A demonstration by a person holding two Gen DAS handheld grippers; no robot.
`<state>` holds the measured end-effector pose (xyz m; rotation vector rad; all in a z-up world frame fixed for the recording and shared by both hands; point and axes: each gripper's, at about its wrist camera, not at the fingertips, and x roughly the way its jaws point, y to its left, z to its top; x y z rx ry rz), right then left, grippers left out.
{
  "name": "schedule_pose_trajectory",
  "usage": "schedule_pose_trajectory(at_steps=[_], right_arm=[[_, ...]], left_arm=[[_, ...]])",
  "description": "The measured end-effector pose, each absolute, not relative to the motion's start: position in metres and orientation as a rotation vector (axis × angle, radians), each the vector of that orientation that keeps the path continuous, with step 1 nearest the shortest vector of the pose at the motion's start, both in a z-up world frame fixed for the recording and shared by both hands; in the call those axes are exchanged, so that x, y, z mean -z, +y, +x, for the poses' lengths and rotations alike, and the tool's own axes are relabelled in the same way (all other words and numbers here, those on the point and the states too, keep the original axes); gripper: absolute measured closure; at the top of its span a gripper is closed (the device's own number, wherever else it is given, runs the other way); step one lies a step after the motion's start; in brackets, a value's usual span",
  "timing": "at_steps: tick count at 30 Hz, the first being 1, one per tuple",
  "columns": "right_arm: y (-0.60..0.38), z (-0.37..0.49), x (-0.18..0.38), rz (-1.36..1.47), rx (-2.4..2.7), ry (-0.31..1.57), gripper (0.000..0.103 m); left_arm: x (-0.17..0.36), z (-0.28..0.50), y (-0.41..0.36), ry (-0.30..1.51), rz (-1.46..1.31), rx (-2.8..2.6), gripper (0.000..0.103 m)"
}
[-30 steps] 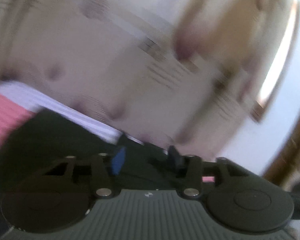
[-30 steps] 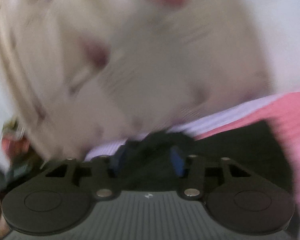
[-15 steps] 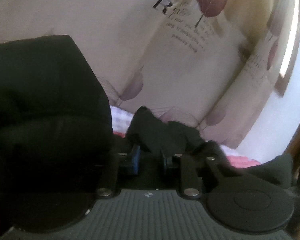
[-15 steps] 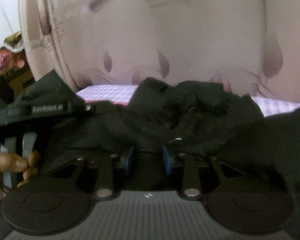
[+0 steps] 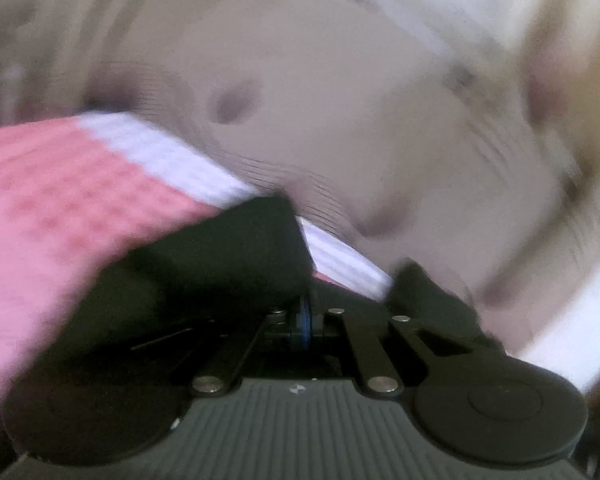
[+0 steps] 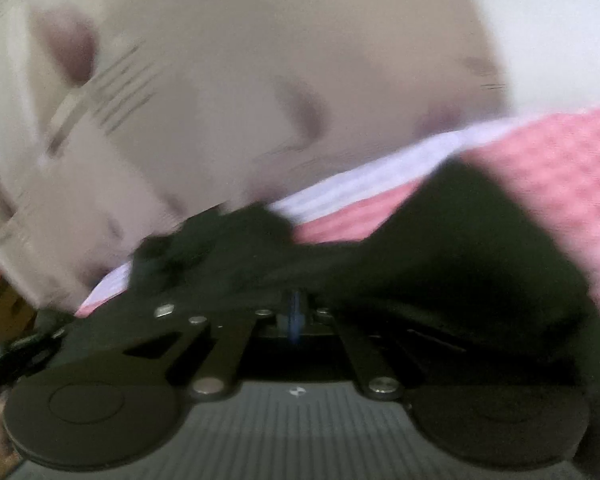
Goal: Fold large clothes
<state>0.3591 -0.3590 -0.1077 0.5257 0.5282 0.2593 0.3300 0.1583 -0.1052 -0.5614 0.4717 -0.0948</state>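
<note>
Left wrist view: left claw pinched on the black garment; right claw likewise. Mid-fold, apparently; next, lay it flat ahead on the pink bedspread.

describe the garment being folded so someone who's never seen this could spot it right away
Find the pink checked bedcover with its pale lilac stripe, lying in front of a beige curtain printed with dark leaf shapes. The black garment lies crumpled on that cover, right ahead of each tool. It is the only dark, plain cloth there; everything around it is pale or pink and patterned.
</note>
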Motion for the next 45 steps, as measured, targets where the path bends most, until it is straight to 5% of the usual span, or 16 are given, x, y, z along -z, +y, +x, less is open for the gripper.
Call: schedule_pose_trajectory(at_steps=[26,27,29,30,31,33,45], right_arm=[[-0.368,0.321,0.107,0.271,-0.069,0.593,0.103],[-0.366,0.32,0.106,0.262,-0.064,0.588,0.103],[-0.364,0.318,0.105,0.249,-0.059,0.578,0.103],[-0.363,0.317,0.105,0.247,-0.056,0.577,0.103],[-0.362,0.317,0.105,0.242,-0.05,0.575,0.103],[-0.358,0.316,0.103,0.22,-0.038,0.57,0.103],[-0.361,0.312,0.103,0.243,-0.032,0.541,0.101]], left_arm=[[0.099,0.315,0.224,0.646,-0.672,0.077,0.092],[0.094,0.313,0.228,0.646,-0.648,0.074,0.09],[0.081,0.311,0.242,0.645,-0.608,0.097,0.061],[0.075,0.309,0.249,0.634,-0.605,0.113,0.033],[0.07,0.306,0.255,0.611,-0.604,0.129,0.017],[0.062,0.302,0.267,0.581,-0.596,0.162,0.009],[0.108,0.342,0.242,0.836,-0.502,0.601,0.013]])
